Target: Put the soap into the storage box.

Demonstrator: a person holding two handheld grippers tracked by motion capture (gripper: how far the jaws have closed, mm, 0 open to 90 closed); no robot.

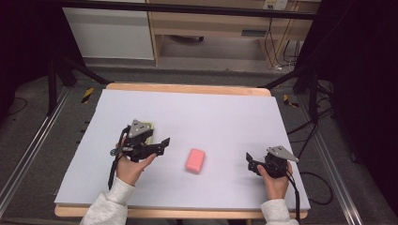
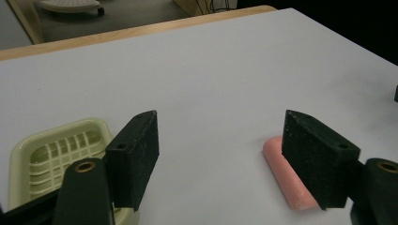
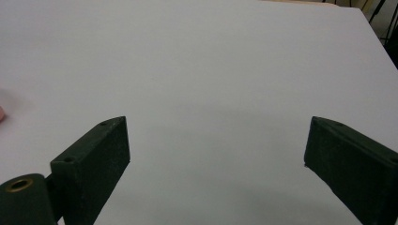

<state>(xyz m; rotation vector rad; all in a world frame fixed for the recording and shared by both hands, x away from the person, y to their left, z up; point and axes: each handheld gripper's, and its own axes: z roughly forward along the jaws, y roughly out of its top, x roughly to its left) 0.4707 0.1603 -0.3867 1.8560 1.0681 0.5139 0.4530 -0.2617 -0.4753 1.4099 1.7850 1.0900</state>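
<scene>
White table [image 1: 225, 112], pink soap [image 1: 195, 160], soap dish [image 2: 56, 150]

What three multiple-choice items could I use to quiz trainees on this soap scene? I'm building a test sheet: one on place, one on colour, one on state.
1. Where does the soap bar lie?
A. In the soap dish
B. On the table between the two tongs
C. On the floor

2. What colour is the soap bar?
A. Pink
B. Blue
C. Black

3. How stand the left tongs?
A. Shut on the soap bar
B. Shut on the soap dish
C. Open, holding nothing

Key: 1 B, it rests on the white table, apart from the soap dish; 2 A, plainly pink; 3 C, bare table shows between the jaws.
</scene>
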